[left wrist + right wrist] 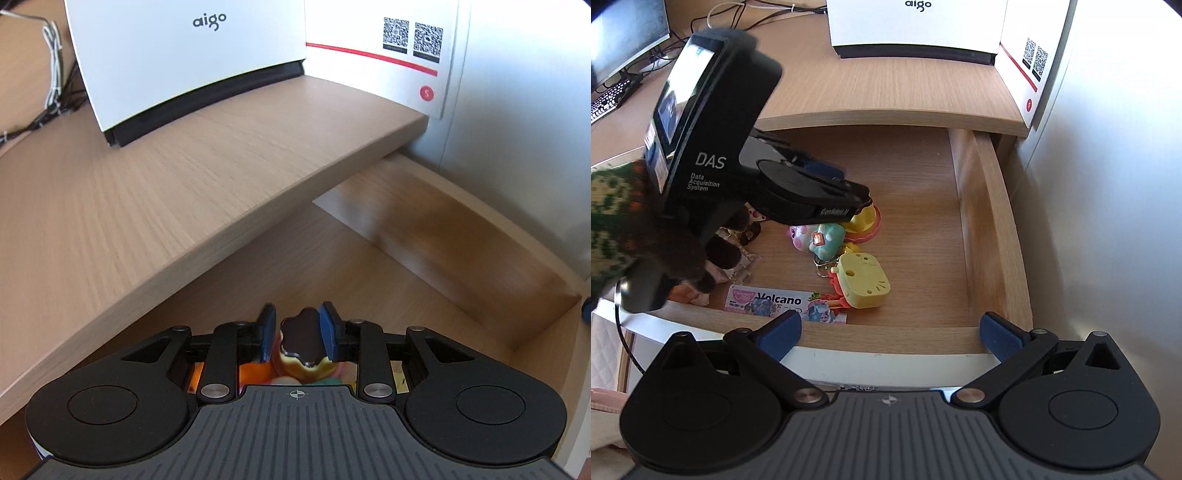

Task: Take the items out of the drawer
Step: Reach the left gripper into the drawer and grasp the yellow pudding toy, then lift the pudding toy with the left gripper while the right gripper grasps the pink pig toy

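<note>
The wooden drawer (993, 221) stands pulled out under the desktop. In it lie a yellow toy with a dark brown flower-shaped top (300, 334), a pastel animal toy (820, 240), a yellow square toy (864, 280), a "Volcano" packet (783, 301) and snack packets (738, 258). My left gripper (298, 334) reaches down into the drawer, its blue pads drawn in close on both sides of the brown top. In the right wrist view the left gripper (866, 203) sits over that yellow toy (862, 221). My right gripper (890, 332) hovers open above the drawer's front edge, holding nothing.
A white "aigo" box (916, 26) and a white box with QR codes (1030, 66) stand on the desktop behind the drawer. A grey wall (1108, 184) runs along the right. A monitor (624, 44), keyboard and cables lie far left. A green knitted sleeve (605, 206) holds the left gripper.
</note>
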Tool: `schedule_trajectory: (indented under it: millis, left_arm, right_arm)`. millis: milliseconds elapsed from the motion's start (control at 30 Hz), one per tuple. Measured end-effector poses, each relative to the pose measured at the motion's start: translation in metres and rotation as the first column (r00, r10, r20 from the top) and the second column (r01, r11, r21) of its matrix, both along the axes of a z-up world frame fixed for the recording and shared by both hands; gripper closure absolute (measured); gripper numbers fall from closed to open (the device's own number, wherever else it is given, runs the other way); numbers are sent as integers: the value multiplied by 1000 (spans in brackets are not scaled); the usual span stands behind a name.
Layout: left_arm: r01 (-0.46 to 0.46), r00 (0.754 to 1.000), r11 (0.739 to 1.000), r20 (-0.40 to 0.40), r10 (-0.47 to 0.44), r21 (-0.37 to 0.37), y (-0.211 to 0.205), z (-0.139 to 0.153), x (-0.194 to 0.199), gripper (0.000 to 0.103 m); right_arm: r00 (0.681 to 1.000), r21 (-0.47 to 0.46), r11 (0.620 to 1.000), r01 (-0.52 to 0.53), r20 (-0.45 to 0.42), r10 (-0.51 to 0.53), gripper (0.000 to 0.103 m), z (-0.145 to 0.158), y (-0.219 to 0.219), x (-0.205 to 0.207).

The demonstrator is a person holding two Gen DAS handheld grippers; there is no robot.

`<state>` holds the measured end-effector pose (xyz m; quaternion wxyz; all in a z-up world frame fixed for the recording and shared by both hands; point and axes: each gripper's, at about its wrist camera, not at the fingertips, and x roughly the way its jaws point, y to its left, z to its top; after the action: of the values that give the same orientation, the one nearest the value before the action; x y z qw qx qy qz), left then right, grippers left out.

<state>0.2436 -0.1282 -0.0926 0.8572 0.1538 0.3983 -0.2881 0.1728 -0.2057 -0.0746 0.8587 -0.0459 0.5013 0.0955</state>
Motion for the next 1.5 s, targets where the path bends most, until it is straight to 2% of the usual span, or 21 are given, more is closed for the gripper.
schedule_trajectory:
  millis: [100,167,233,300,400,433,533,600,633,667,733,800,933,1000,1100,1167,1267,1367,1433,1500]
  left_arm:
    - [15,1000,1000,-22,-15,-20,-6,-3,6,72]
    - [30,997,999,-65,-31,-22,-4,-1,5,67]
    - [62,996,998,-56,-63,-16,-2,-1,-1,67]
    - [87,996,996,-29,-87,3,-1,-3,-5,60]
    - [79,984,996,-163,-73,30,-6,-20,12,57]
    - [81,981,996,-181,-73,40,-5,-24,15,55]
    - [92,980,996,-176,-87,21,4,-21,11,57]
    - [107,978,994,-177,-107,-11,4,-18,9,59]
    - [114,972,993,-202,-120,-39,5,-17,10,59]
    - [102,964,993,-240,-113,-58,7,-16,11,59]
    - [22,956,999,-290,-34,-45,10,-13,12,59]
    - [6,948,998,-318,-23,-56,16,-8,14,60]
    - [-58,944,989,-330,11,-132,60,35,-4,60]
    - [-107,950,979,-308,48,-176,93,66,-19,60]
    - [-221,946,958,-279,166,-180,143,98,-38,60]
    - [-314,927,929,-277,254,-197,171,109,-42,60]
    - [-415,898,882,-258,357,-224,199,123,-55,60]
    - [-479,869,844,-265,418,-239,204,117,-60,60]
    - [-508,853,827,-275,444,-240,211,115,-73,60]
    - [-537,835,811,-285,472,-231,219,112,-83,60]
  right_arm:
    - [1000,3,1000,-5,2,5,0,0,0,1]
    - [1000,7,1000,-6,-2,6,0,0,-1,2]
    - [1000,13,1000,-4,-5,4,0,1,-1,3]
    - [1000,9,1000,-9,-3,9,0,1,-2,2]
    - [1000,-2,1000,-15,0,15,0,0,0,2]
    - [1000,-3,1000,-16,-2,16,0,-1,0,3]
    - [1000,-1,1000,-9,-2,9,0,0,-2,3]
    - [1000,9,1000,0,-4,0,0,0,-4,5]
    - [1000,17,1000,7,-7,-7,1,1,-5,7]
    - [1000,25,1000,14,-11,-13,1,2,-6,8]
    - [1000,24,999,28,-14,-28,5,5,-8,13]
    - [999,14,999,39,2,-39,5,11,-9,17]
    - [997,12,997,71,31,-72,5,29,-10,31]
    - [996,25,997,79,43,-80,5,36,-9,40]
    - [998,94,994,61,3,-61,5,36,1,59]
    - [998,148,989,29,-66,-20,7,25,16,76]
    - [982,172,984,-55,-170,85,15,5,51,95]
    - [959,115,981,-156,-219,179,20,-15,89,105]
    - [956,16,982,-189,-224,188,20,-30,107,112]
    - [953,-45,979,-199,-240,183,21,-44,117,120]
